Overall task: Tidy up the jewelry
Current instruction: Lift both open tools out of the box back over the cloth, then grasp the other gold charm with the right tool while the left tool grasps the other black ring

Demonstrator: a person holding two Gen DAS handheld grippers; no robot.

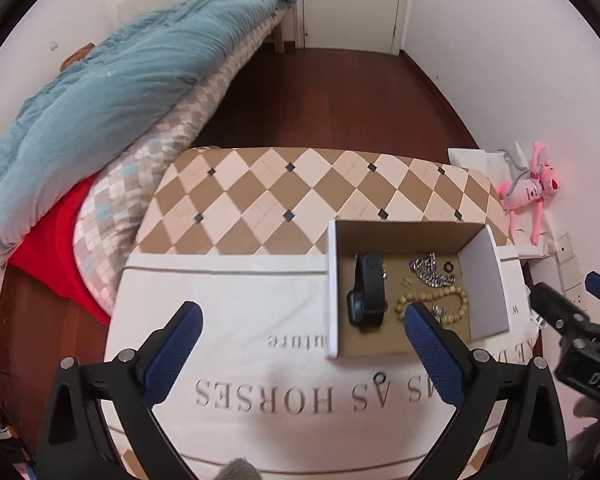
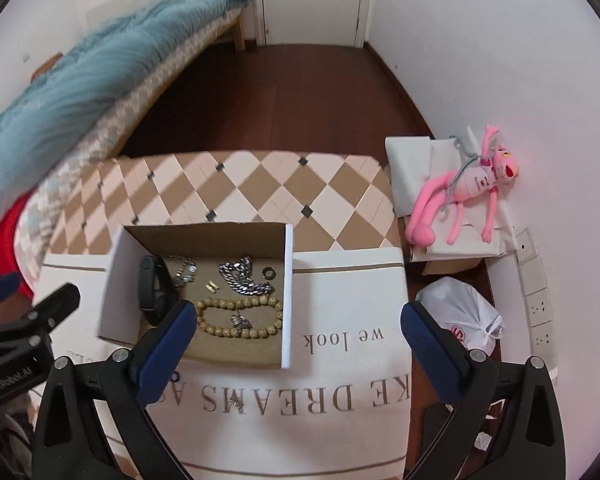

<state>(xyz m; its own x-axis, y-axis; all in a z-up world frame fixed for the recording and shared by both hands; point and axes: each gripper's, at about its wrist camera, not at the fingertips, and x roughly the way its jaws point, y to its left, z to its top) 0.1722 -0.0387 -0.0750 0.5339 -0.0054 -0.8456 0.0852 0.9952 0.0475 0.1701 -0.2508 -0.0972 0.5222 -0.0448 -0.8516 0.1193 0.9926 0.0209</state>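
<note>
Both grippers — left gripper (image 1: 302, 318), right gripper (image 2: 298, 316) — spread wide above cardboard box (image 2: 284, 300) holding round wooden beads (image 2: 240, 316).

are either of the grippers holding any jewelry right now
No, nothing is held. The left gripper and right gripper are both open with nothing between their fingers. The bead bracelet and smartwatch lie in the cardboard box.

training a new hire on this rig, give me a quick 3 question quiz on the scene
1. True or false: the black smartwatch lies inside the cardboard box.
2. What lies on the cloth outside the box, in front of it?
A. small ring
B. bead bracelet
C. silver chain
3. Fill in: both the left claw and right claw are ____ and hold nothing.

Key: 1 true; 2 A; 3 open
</note>
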